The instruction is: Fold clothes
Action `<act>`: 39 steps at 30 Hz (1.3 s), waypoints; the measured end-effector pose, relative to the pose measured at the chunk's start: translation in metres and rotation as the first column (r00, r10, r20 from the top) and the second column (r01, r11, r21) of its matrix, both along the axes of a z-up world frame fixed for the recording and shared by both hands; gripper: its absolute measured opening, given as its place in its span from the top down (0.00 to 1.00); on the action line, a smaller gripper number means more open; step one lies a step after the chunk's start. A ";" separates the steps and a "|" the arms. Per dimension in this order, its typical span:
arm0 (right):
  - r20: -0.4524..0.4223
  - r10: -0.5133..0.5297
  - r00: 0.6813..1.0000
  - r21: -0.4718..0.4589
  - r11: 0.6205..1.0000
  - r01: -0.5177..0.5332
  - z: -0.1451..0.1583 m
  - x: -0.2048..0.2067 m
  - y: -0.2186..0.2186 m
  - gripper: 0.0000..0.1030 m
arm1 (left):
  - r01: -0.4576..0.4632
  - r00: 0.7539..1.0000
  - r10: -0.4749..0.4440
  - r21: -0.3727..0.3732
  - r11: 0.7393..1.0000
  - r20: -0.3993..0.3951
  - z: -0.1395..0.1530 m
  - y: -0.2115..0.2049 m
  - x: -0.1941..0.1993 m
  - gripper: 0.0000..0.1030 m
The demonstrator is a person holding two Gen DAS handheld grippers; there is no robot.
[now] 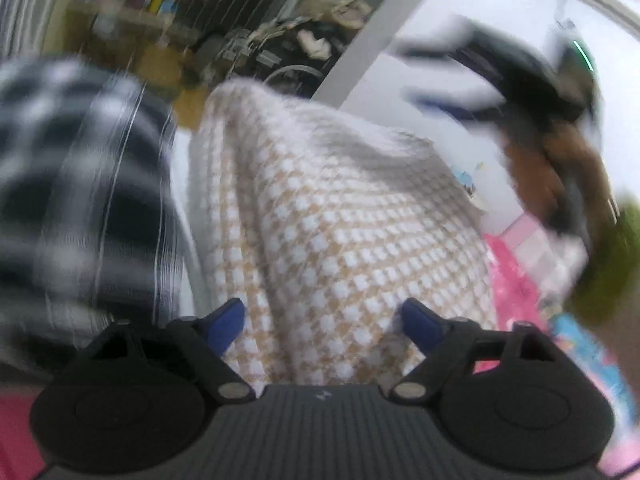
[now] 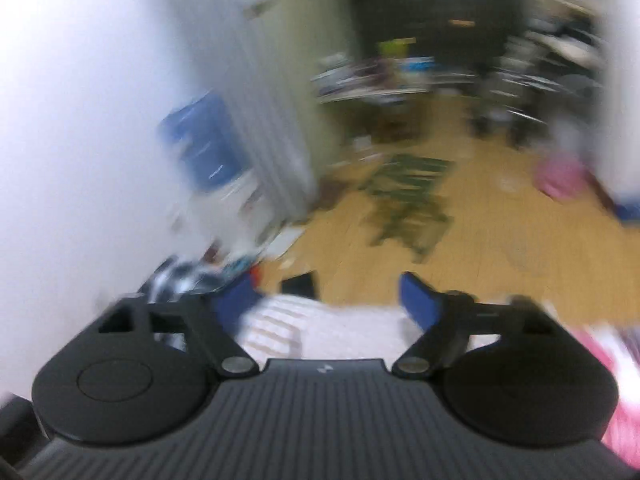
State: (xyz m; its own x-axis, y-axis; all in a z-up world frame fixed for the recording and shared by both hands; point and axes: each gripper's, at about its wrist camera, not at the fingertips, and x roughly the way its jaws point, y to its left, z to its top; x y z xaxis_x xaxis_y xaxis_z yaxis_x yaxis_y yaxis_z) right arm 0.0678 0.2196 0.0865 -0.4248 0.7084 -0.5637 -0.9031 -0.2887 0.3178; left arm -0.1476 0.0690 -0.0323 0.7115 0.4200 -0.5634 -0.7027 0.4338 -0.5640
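- Between the left gripper (image 1: 322, 326)'s wide-spread jaws, lower centre, lies the beige-and-white checked garment (image 1: 320, 216), unpinched.
- Right gripper (image 2: 326, 300) gapes wide; pale cloth (image 2: 320, 328) sits low between its fingers.

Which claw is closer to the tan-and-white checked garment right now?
Left. The left claw sits open right at the checked garment, the cloth between its fingers. The right claw is open above the garment's edge, pointing at the floor.

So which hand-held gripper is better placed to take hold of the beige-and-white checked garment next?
Left, probably. The left hand-held gripper is open with the checked garment right between its fingers. The right hand-held gripper is open too, but faces mostly the floor, with cloth only at its base.
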 end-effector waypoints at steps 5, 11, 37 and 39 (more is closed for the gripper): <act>-0.090 -0.207 0.974 -0.199 0.962 0.186 -0.060 0.061 0.003 0.08 | 0.020 1.000 -0.020 -0.004 1.000 -0.007 -0.005 -0.003 0.001 0.12; -0.092 -0.020 0.996 -0.128 0.992 0.008 -0.054 0.018 0.034 0.24 | -0.027 1.000 0.027 -0.046 0.999 -0.001 -0.002 -0.013 0.001 0.12; 0.155 -0.135 0.979 -0.015 0.990 0.139 -0.044 0.045 0.033 0.83 | 0.002 0.971 0.046 0.200 0.980 -0.233 0.066 0.140 0.050 0.32; 0.121 -0.102 0.987 0.049 0.994 0.097 -0.007 0.047 -0.003 0.83 | -0.006 0.976 0.055 0.228 0.974 -0.210 0.086 0.117 0.039 0.30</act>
